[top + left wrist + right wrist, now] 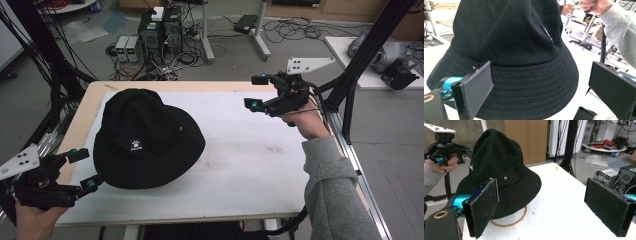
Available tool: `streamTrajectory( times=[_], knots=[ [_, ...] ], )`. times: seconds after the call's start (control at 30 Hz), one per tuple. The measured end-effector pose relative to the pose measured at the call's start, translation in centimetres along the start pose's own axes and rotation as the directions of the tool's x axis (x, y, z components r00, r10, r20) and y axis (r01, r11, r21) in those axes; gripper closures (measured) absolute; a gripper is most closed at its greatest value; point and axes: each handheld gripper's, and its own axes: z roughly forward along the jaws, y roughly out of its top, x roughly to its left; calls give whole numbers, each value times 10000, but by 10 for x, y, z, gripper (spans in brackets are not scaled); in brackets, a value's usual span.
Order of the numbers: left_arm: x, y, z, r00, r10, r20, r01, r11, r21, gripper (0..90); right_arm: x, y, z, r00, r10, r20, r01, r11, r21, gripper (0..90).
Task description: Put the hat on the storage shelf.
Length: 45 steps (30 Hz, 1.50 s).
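— On the white mat (240,150) covering the table (90,107), left of centre, sat the black bucket hat (145,137). What did the high view give that the others did not?

— The small white logo patch (135,145) on the crown's near side, and both grippers at once: the left gripper (84,169) at the near-left corner, just beside the brim, and the right gripper (256,91) held up over the far-right part of the table, well apart from the hat.

— And the right gripper view?

— It showed a tan ring (510,220) under the hat, with a white form inside it, lifting the brim off the mat. A metal eyelet (505,178) showed on the crown too. Behind the hat a hand (445,165) held the left gripper up.

— The left gripper view?

— Mostly the stitched brim (534,85) close in front, between its own pads, and a small dark tab (547,34) on the crown. The grey sleeve (621,30) and fist of the other arm showed at the upper right.

— How were the hands set?

— The right forearm rose steeply from the near-right edge, fist wrapped round the handle, jaws pointing left toward the hat. The left hand sat low at the corner, jaws pointing right.

— Jaws?

— Both pairs stood wide apart, holding nothing.
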Motion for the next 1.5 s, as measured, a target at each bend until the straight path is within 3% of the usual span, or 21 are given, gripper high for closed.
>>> streamTrajectory(
  times=[0.53,0.73,0.87,1.2,1.4,1.5],
  knots=[
    [3,-2,3,10000,-69,-51,69,10000,66,60,3,-48,-34,9911,726,1119,-735,9973,41,115],
    [4,-2,2,9999,-82,-94,82,10000,2,60,9,-62,-37,9857,695,1538,-763,9963,393,115],
    [5,-1,1,9999,-84,-141,83,9999,-77,60,12,-74,-43,9819,771,1731,-821,9964,222,115],
    [6,-2,-1,9996,-98,-276,93,9998,-177,60,17,-102,-69,9627,1275,2388,-1222,9918,-369,115],
    [6,-1,-3,9994,-85,-335,79,9998,-201,60,16,-114,-80,9467,1437,2884,-1409,9896,-305,115],
    [7,-1,-5,9991,-106,-418,94,9996,-279,60,17,-118,-83,9480,1449,2833,-1414,9894,-330,115]
  ],
)
